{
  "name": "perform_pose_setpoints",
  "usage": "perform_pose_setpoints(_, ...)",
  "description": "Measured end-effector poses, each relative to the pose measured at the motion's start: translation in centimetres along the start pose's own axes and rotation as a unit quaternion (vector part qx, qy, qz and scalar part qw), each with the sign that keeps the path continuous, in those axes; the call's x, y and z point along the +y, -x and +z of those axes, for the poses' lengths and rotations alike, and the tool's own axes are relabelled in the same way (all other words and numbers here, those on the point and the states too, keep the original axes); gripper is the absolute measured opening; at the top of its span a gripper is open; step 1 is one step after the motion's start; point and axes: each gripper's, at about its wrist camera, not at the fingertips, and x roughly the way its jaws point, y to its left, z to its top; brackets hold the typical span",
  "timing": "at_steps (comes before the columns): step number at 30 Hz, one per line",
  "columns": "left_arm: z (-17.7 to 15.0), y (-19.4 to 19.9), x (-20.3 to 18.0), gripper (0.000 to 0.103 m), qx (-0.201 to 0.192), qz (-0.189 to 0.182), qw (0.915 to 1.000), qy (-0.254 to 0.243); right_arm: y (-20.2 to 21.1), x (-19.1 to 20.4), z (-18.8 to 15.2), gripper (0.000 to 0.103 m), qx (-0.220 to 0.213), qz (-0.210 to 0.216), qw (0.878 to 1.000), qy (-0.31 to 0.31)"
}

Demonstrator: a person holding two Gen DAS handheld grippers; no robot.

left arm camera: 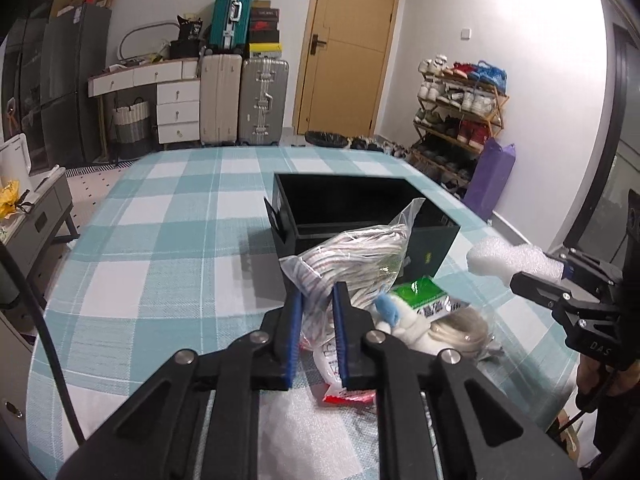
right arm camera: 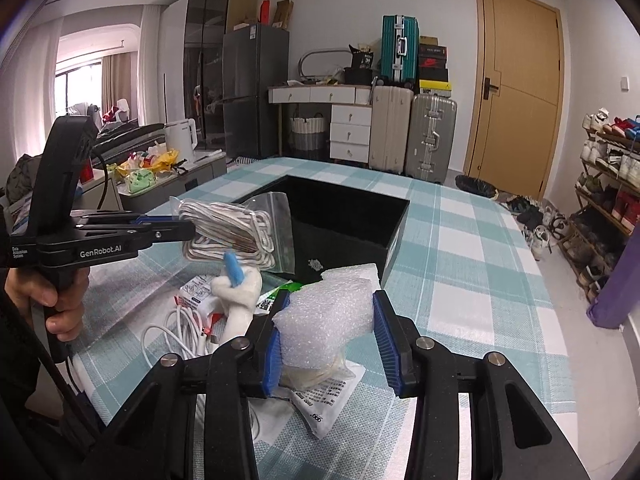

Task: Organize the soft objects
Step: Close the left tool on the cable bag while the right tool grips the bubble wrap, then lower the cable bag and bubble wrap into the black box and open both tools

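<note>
My left gripper [left arm camera: 317, 296] is shut on a clear zip bag of striped cord [left arm camera: 352, 264] and holds it just in front of the open black box [left arm camera: 360, 204]. The bag also shows in the right wrist view [right arm camera: 236, 232], held by the left gripper [right arm camera: 188, 230]. My right gripper [right arm camera: 330, 304] is shut on a white foam block [right arm camera: 328, 312] above the table; it also shows in the left wrist view [left arm camera: 516, 276] with the foam [left arm camera: 508, 260]. A white plush toy with a blue part [right arm camera: 240, 288] lies by the box [right arm camera: 344, 216].
On the checked tablecloth [left arm camera: 160, 240] lie a green packet [left arm camera: 424, 292], a white cable [right arm camera: 176, 336], a red-and-white packet [right arm camera: 196, 292] and a printed white pouch [right arm camera: 328, 400]. Suitcases [right arm camera: 412, 132] and a shoe rack [left arm camera: 460, 120] stand beyond the table.
</note>
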Motion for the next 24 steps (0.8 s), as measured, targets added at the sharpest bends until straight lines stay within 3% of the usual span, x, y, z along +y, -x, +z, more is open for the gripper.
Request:
perform_pose_setpoints(11,2.7,1.3,0.1,0.012,-0.029,-0.006,0.9994,0.018,0.8,-0.2,2.1,0.040,-0.029,0.004,1.000,-0.003)
perform_pose_setpoints(24,6.3,0.1,-0.4,0.012,-0.048,-0.006,0.9985,0.023,-0.8,-2.3,5.5,0.040,-0.044,0.024,0.998,-0.032)
